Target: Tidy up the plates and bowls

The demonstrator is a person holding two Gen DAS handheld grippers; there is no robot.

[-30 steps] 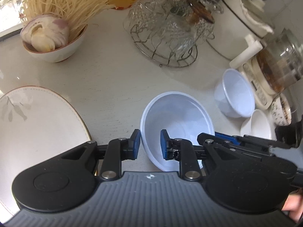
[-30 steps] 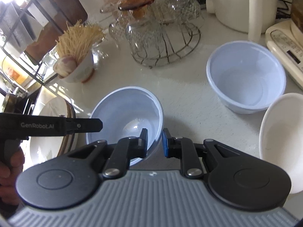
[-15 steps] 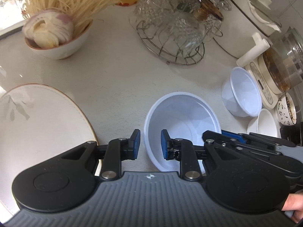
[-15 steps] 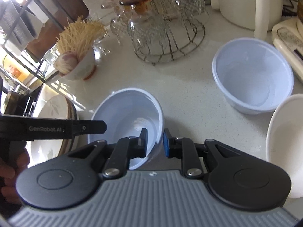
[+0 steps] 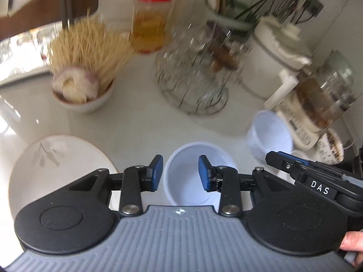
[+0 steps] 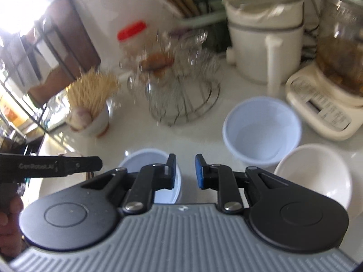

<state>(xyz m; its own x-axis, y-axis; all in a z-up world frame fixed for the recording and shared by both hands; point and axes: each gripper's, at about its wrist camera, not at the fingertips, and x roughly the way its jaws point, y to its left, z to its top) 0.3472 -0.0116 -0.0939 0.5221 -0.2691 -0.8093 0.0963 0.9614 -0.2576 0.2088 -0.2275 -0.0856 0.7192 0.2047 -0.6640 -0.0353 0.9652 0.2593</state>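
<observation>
we see our left claw released, its blue pads spread with nothing between them. the near pale blue plastic bowl sits upright on the glossy white desk directly under that gap, its rim showing past both pads; we cannot tell whether either pad touches it. at 9 o'clock from this bowl lies the wide white plate with a thin brown rim and grey leaf print, just beside the left pad's arm. at 2 o'clock, apart from the claw, stands a second pale blue plastic bowl, close against the cream appliance base.

from the right wrist, our right claw is also released and grasps nothing. the near bowl lies at 9 o'clock of its gap, partly behind the left pad. the second bowl stands at 1 o'clock, well ahead of the pads, and a plain white ceramic bowl sits at 3 o'clock, touching or nearly touching the second one. far back at 12 o'clock, blurred, are a wire basket of glassware and a white bowl holding dry noodles and an onion.
</observation>
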